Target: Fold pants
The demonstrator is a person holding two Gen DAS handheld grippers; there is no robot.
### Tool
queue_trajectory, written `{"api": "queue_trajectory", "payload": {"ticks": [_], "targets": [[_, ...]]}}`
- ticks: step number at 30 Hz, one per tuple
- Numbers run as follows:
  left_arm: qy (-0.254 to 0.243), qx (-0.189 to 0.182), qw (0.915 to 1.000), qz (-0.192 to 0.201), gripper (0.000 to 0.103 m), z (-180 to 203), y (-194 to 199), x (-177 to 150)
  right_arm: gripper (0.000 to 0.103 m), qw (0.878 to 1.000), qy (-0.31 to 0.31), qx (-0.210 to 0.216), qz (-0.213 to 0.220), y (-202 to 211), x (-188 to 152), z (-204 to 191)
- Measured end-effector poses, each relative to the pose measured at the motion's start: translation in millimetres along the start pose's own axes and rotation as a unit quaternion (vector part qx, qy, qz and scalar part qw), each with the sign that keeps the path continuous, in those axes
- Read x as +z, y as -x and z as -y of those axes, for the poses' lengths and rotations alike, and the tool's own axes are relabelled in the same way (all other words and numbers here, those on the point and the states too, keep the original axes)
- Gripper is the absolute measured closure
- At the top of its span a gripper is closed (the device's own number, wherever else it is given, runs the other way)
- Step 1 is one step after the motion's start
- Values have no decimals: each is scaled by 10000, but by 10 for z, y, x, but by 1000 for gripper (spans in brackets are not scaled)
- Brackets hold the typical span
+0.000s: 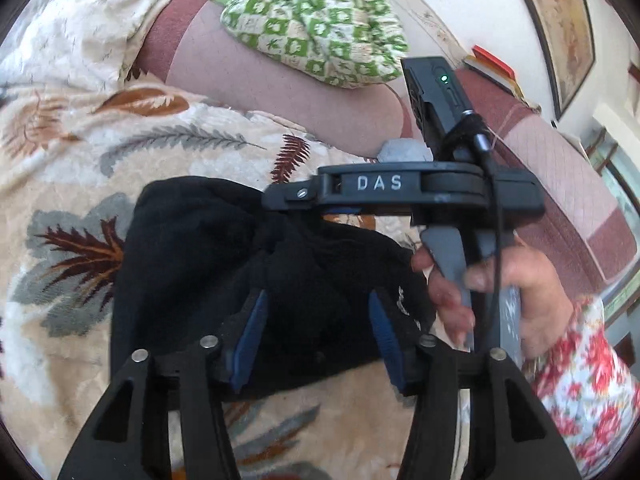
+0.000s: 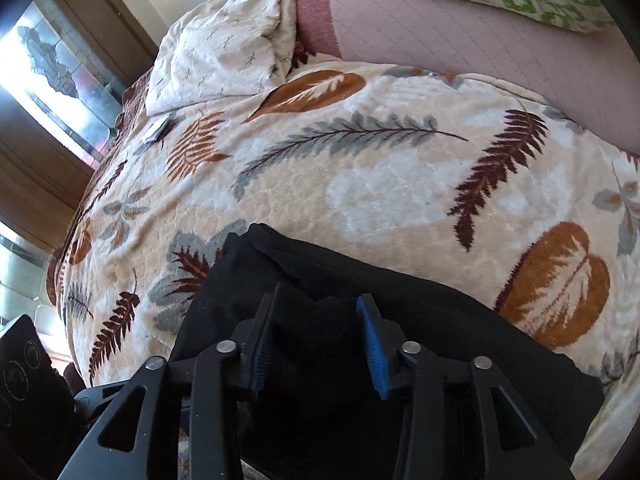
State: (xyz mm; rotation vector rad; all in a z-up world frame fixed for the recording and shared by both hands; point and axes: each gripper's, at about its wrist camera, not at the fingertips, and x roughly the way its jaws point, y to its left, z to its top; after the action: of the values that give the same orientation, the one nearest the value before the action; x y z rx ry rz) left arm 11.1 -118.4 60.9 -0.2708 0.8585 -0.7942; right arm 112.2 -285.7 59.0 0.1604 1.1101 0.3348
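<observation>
The black pants (image 1: 208,264) lie bunched on a cream leaf-patterned blanket (image 1: 120,152). My left gripper (image 1: 316,300) hangs just above them with its blue pads (image 1: 252,336) wide apart and black cloth between them, ungripped. The other gripper's body, marked DAS (image 1: 380,184), crosses the left wrist view above the pants, held by a hand (image 1: 500,288). In the right wrist view the pants (image 2: 420,320) fill the lower part. My right gripper (image 2: 320,308) has its pads apart around a raised fold of black cloth, not pinched.
A pink quilted headboard cushion (image 1: 280,84) stands behind the blanket, with a green-and-white patterned cloth (image 1: 316,24) on it. A cream pillow (image 2: 224,52) lies at the far left. A window (image 2: 52,92) and a wooden frame are on the left.
</observation>
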Motion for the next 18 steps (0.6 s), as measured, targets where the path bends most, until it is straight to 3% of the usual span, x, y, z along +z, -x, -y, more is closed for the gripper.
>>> {"api": "queue_trajectory", "payload": {"ticks": [1,3,7,11,13,15,17,18], "targets": [[-118,51,9999,2,46,3,64,-13,45,9999,-81,-98,108,68,-19,60],[-199,84,9998,22,41,-30,236,-42,45,9986,-269,-297,338,243,-59,185],[14,375,9991,209,36,-187,647,-72,45,9930,-447,-769,776,589,-107,257],[407,859,9950,304,34,-423,706,53,45,9939,-396,-583,848,659,-151,19],[541,1024,9930,250,33,-499,603,115,45,9952,-446,-244,834,578,-221,-121],[540,1240,9908,109,33,-544,447,137,45,9961,-467,-195,728,428,-306,-228],[457,1371,9895,-49,33,-571,311,95,45,9959,-330,-698,476,197,-414,-295],[397,1408,9891,-147,33,-572,224,74,46,9924,-222,-1171,317,79,-472,-289]]}}
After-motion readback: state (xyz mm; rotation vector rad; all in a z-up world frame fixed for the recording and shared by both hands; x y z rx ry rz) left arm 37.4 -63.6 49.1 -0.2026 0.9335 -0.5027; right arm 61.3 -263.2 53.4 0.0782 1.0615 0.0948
